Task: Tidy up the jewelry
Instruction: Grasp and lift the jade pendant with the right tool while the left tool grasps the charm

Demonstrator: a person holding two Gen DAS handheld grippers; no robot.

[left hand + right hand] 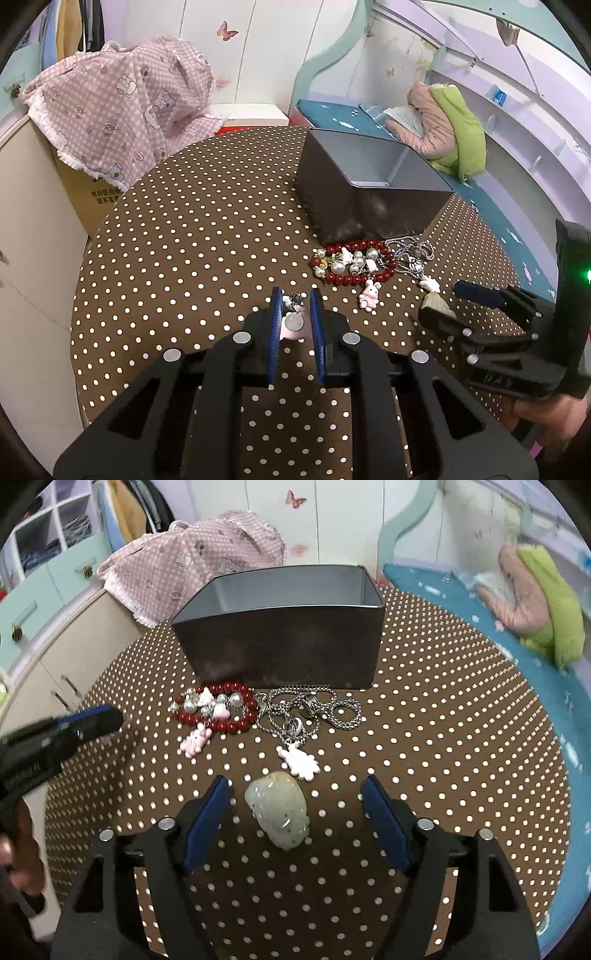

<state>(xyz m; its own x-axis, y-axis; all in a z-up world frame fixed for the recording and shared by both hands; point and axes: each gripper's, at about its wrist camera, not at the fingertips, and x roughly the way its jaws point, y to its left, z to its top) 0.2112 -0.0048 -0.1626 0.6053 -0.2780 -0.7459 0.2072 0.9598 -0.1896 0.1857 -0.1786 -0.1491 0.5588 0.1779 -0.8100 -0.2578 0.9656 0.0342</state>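
Left tongs (295, 297) clench a pink charm (292, 325), right tongs (295, 794) stand released around a pale stone (279, 814); bracelets (218, 709) and chain (314, 710) still lie on the worktop (184, 240) before the empty tin box (280, 646).

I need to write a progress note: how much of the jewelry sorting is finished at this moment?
Done: nothing shows inside the grey box. In hand: the left gripper is shut on a pink charm; the right gripper stands open around a pale stone. Left: red bead bracelet, silver chain, bunny charms.
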